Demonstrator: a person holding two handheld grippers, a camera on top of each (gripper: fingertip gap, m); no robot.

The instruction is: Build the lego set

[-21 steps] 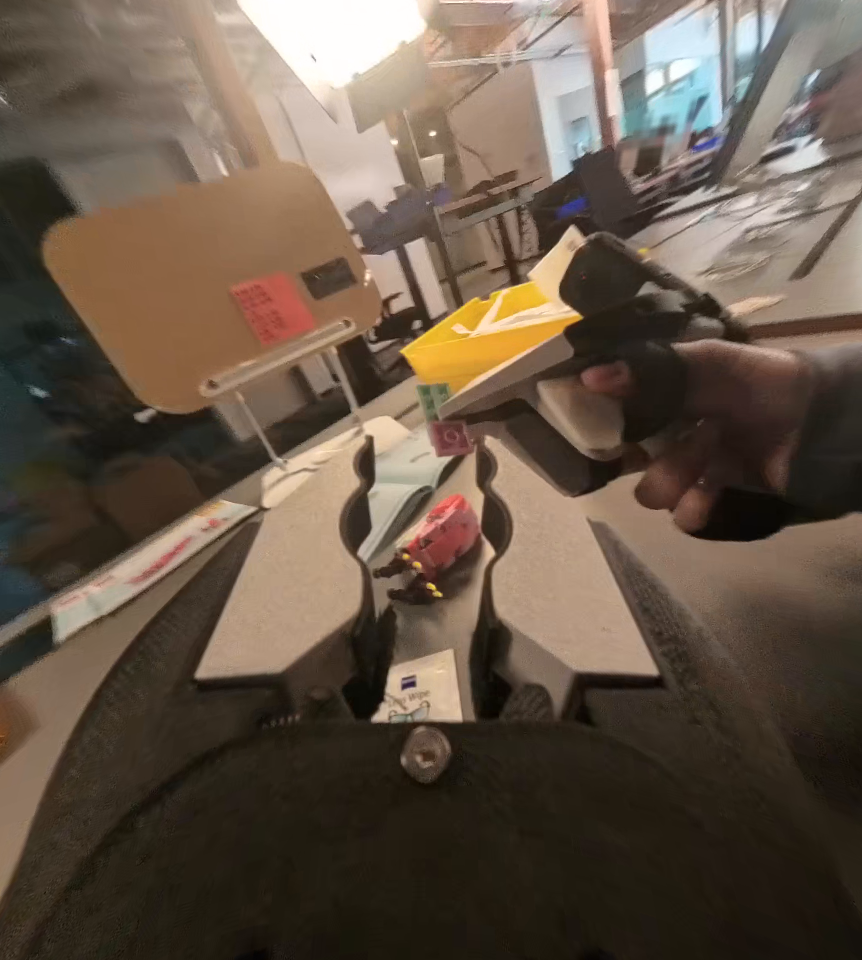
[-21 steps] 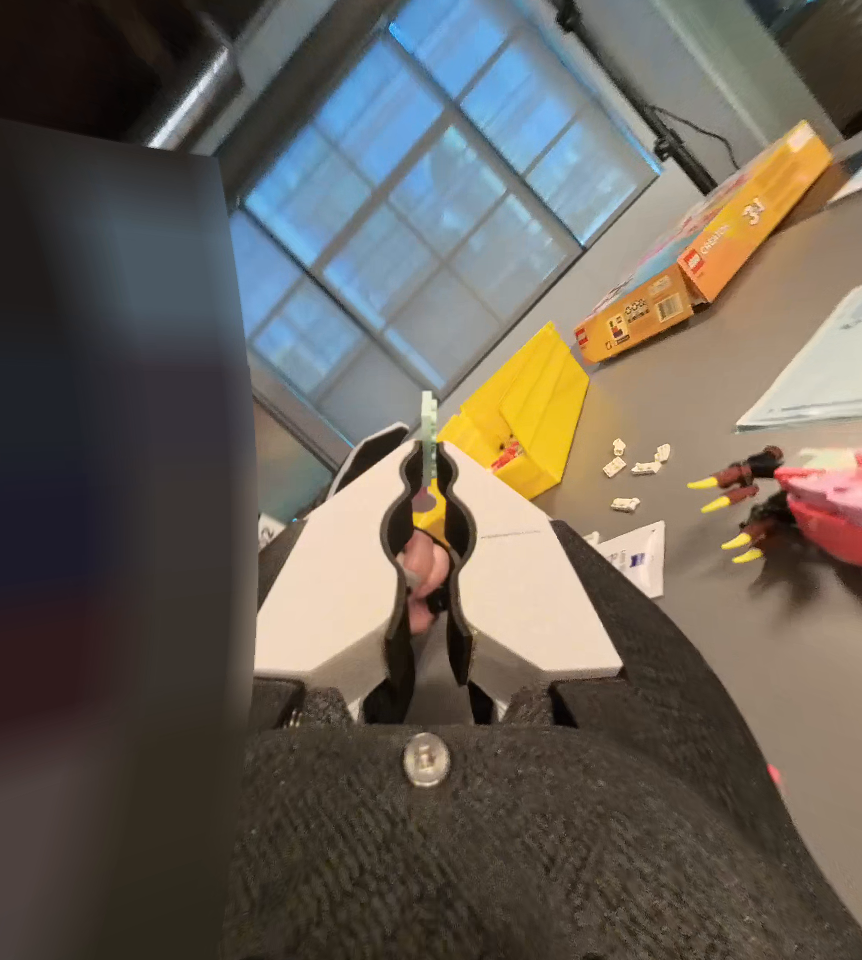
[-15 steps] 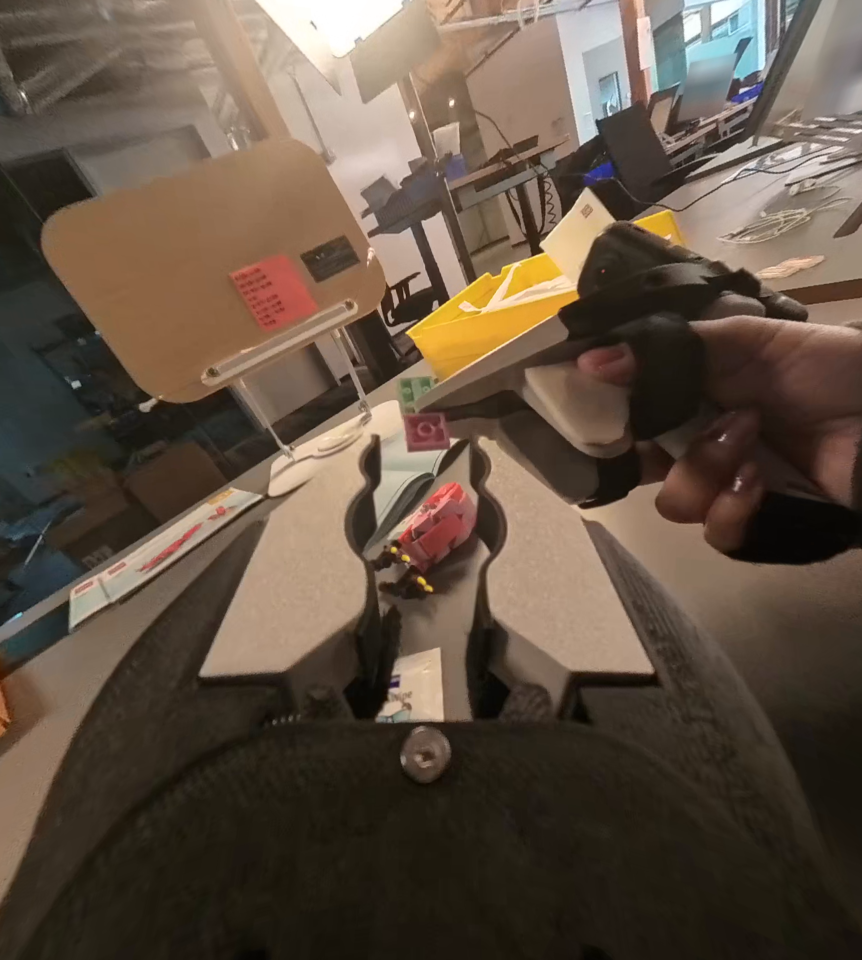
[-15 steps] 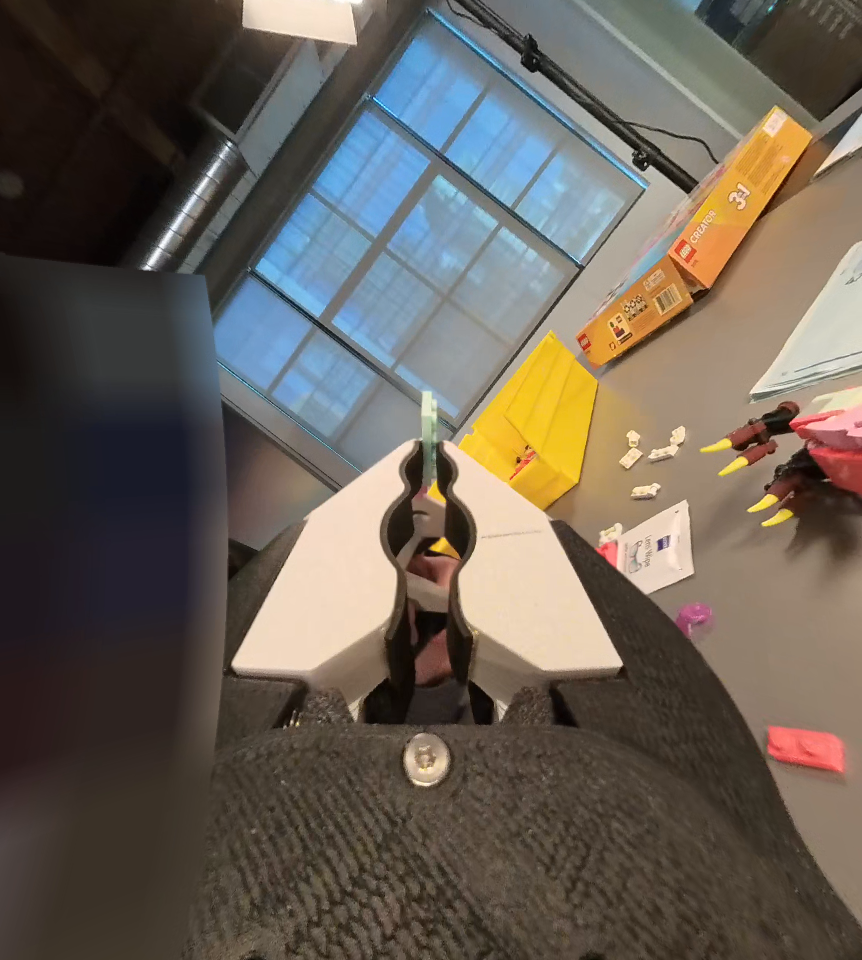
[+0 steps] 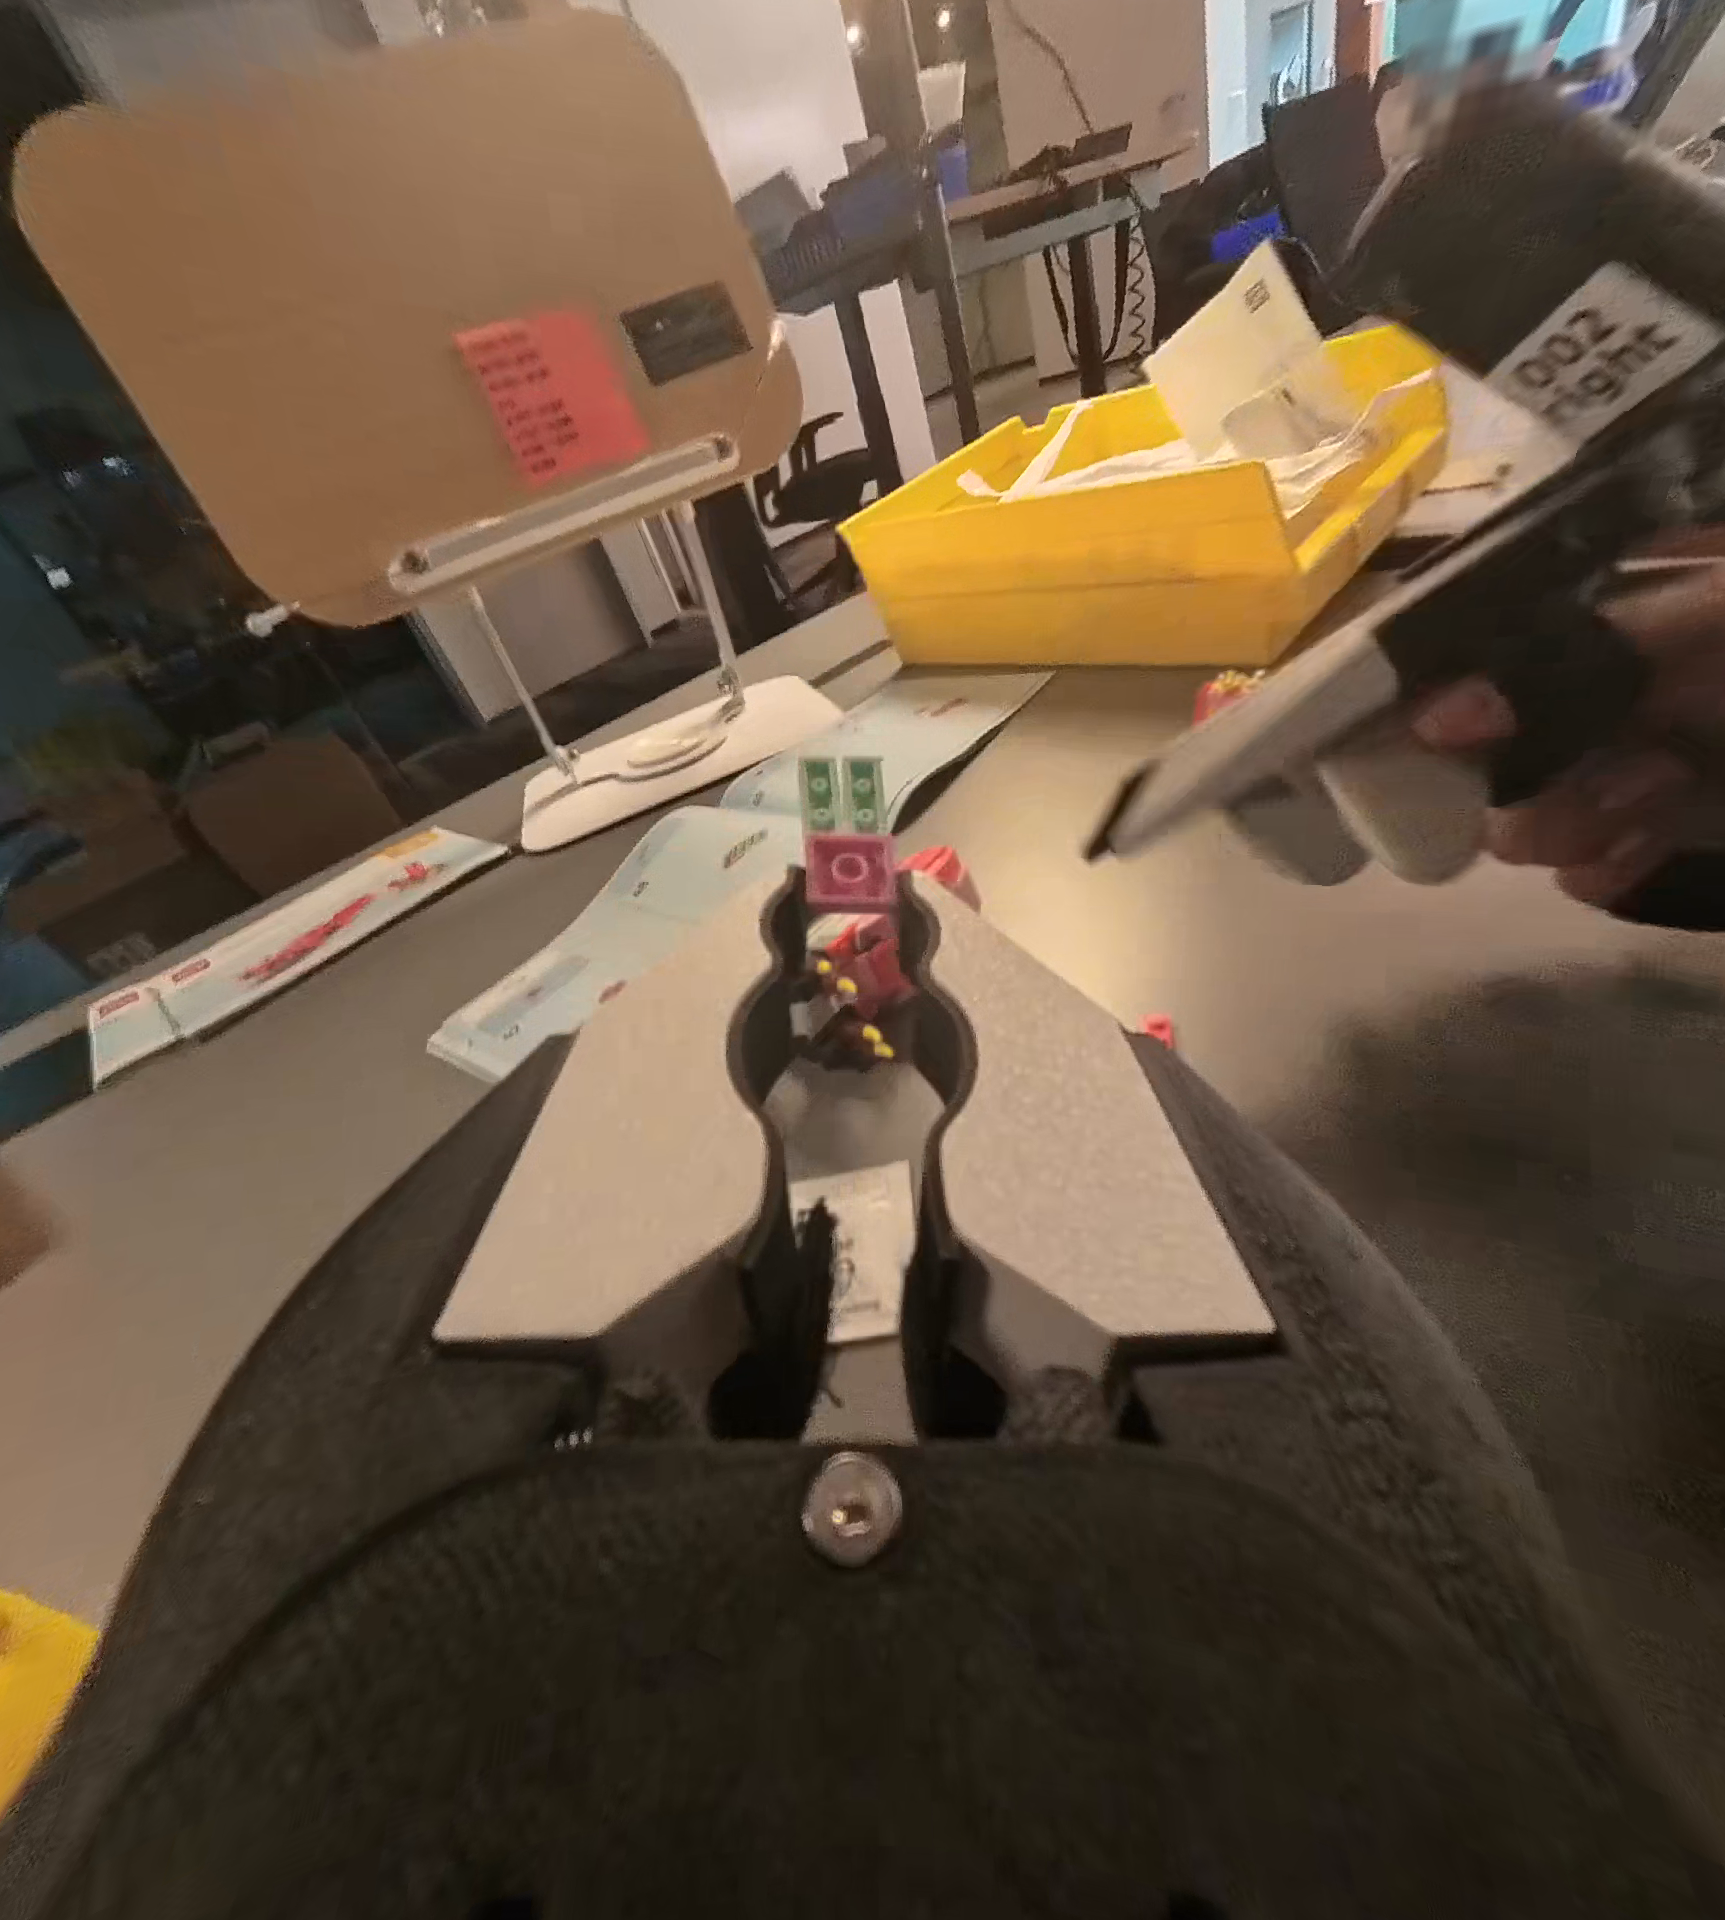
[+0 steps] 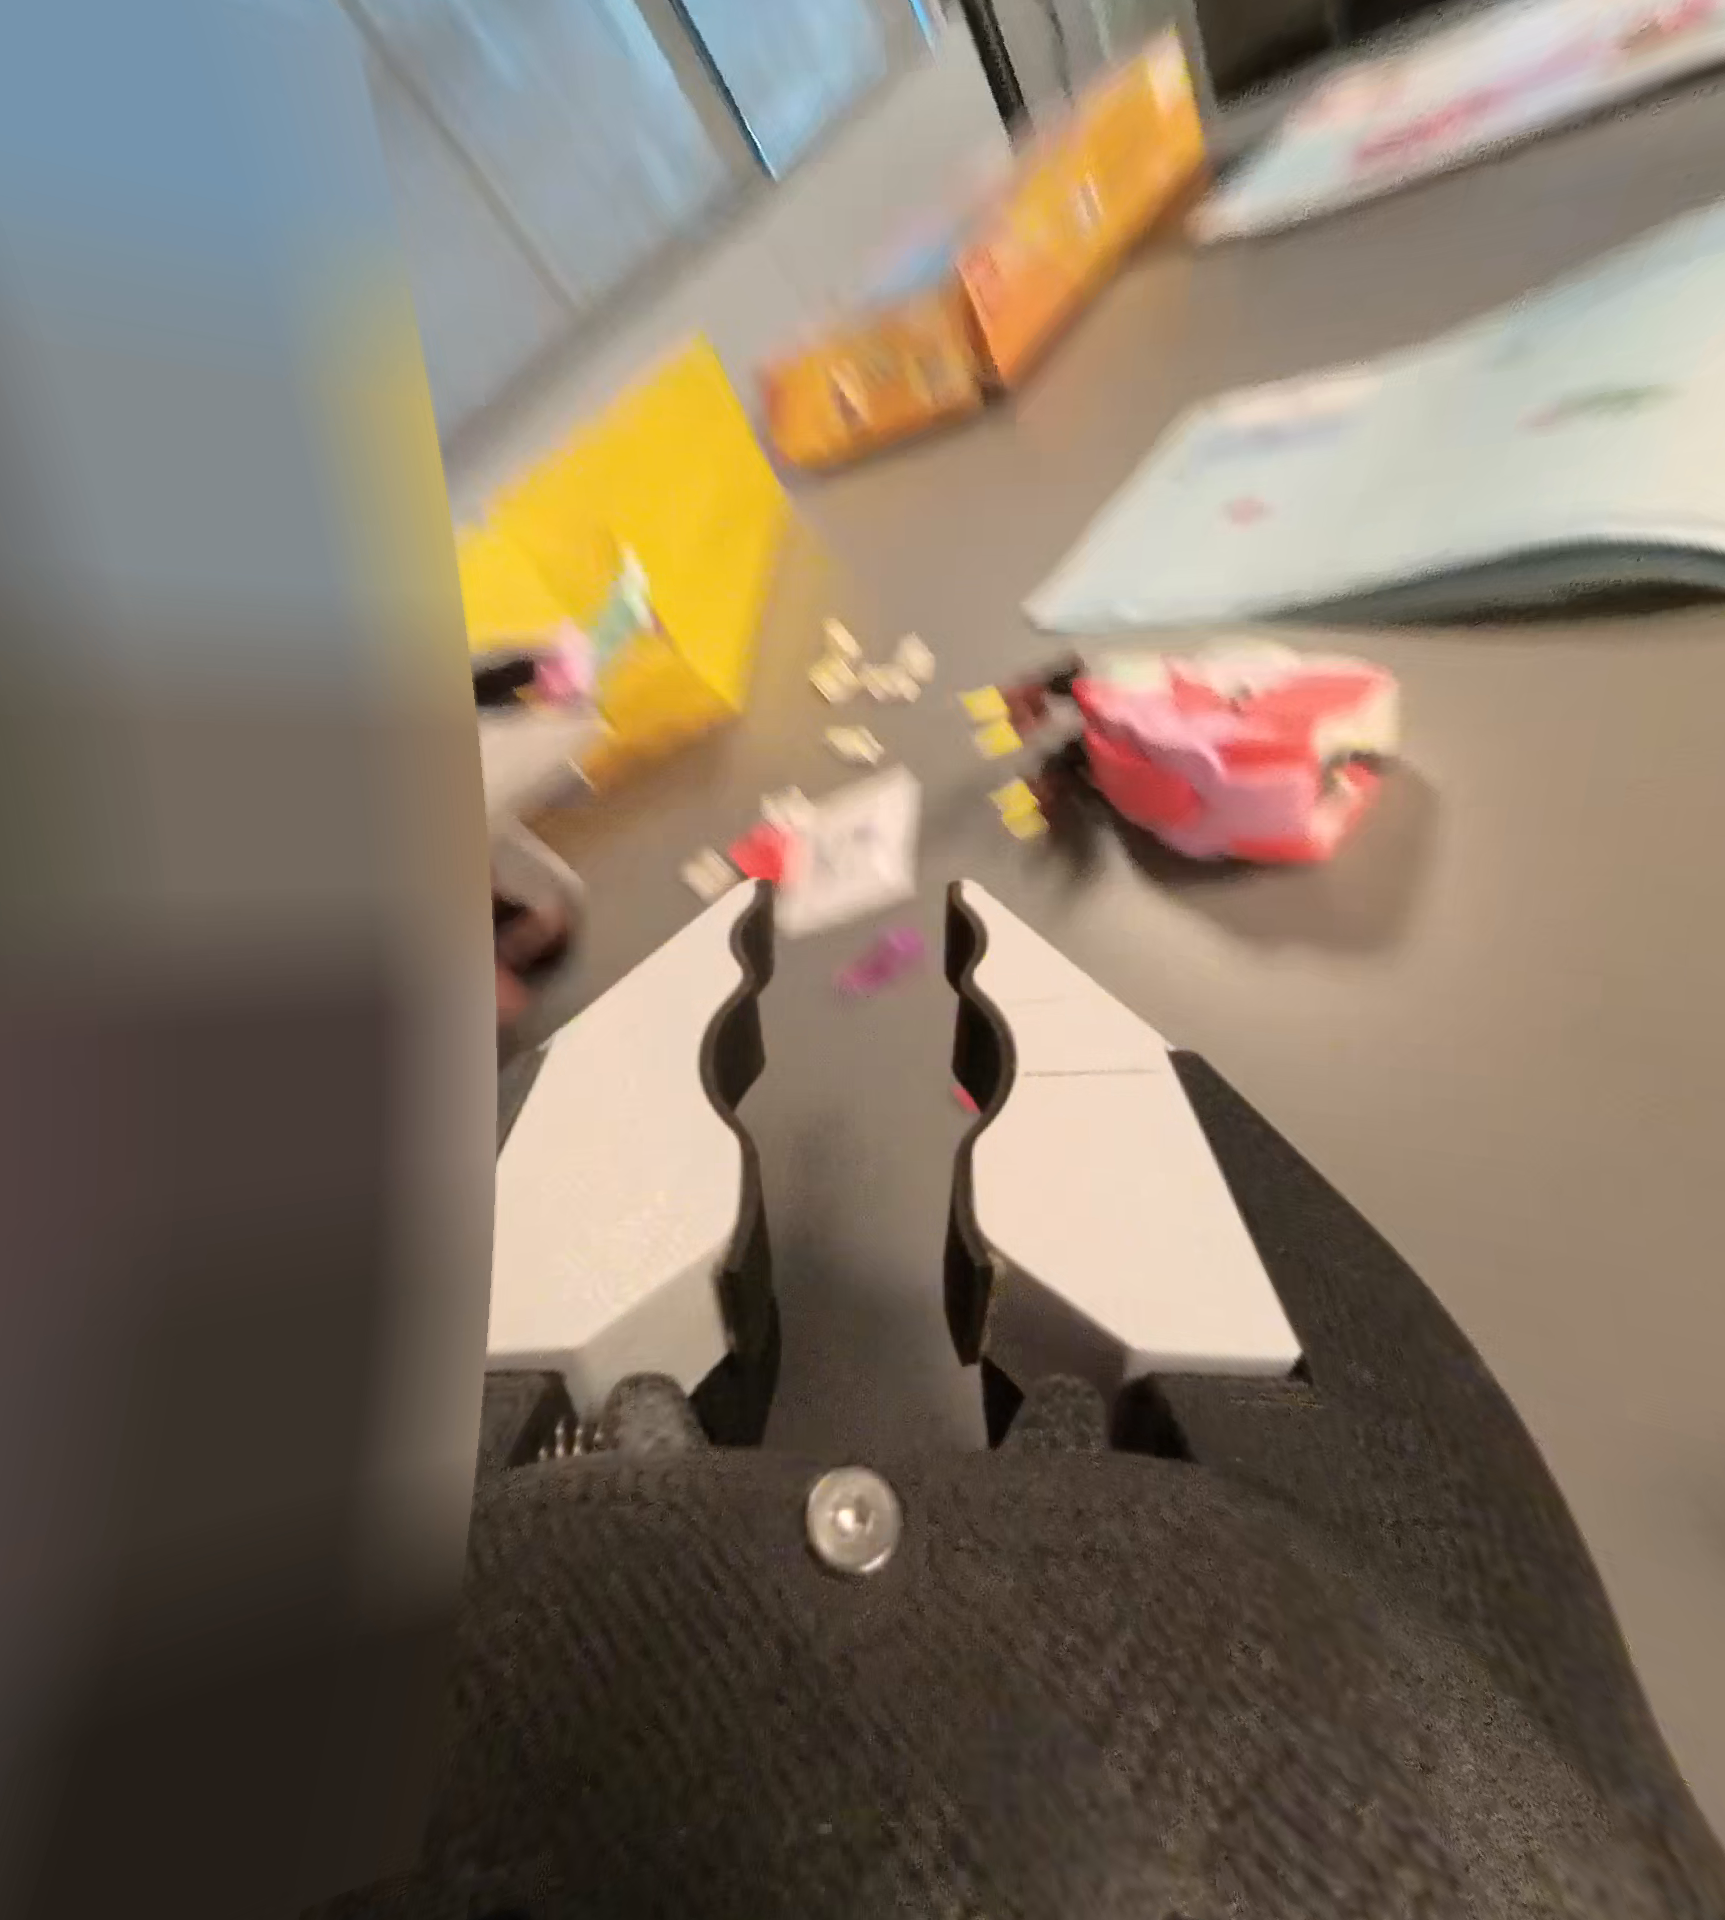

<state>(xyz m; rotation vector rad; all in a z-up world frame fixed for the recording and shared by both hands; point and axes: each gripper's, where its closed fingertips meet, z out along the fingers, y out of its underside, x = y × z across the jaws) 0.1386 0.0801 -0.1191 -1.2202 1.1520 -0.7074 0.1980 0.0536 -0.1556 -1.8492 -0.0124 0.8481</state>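
Left gripper (image 5: pixel 847 894) pinches a small brick stack at its tips; right gripper (image 6: pixel 853 894) stands open with nothing between its fingers.

Left wrist view, centre frame: a magenta brick (image 5: pixel 847 871) sits clamped between the two fingertips, a pale green plate (image 5: pixel 842 793) joined to its top edge and jutting beyond the tips. Below, seen through the gap, a red toy creature with yellow claws (image 5: pixel 863 982) lies on the desk (image 5: pixel 266 1143). Booklets (image 5: pixel 629 935) lie just behind. Upper right: yellow bin (image 5: pixel 1128 561) of paper bags. Upper left: a tan board on a stand (image 5: pixel 370 312). Right gripper, in a hand (image 5: pixel 1668 727), hangs at right, apart from the bricks. Right wrist view, blurred: fingers moderately apart over the desk; white packet (image 6: pixel 853 847) and a small magenta piece (image 6: pixel 884 956) lie ahead on it.
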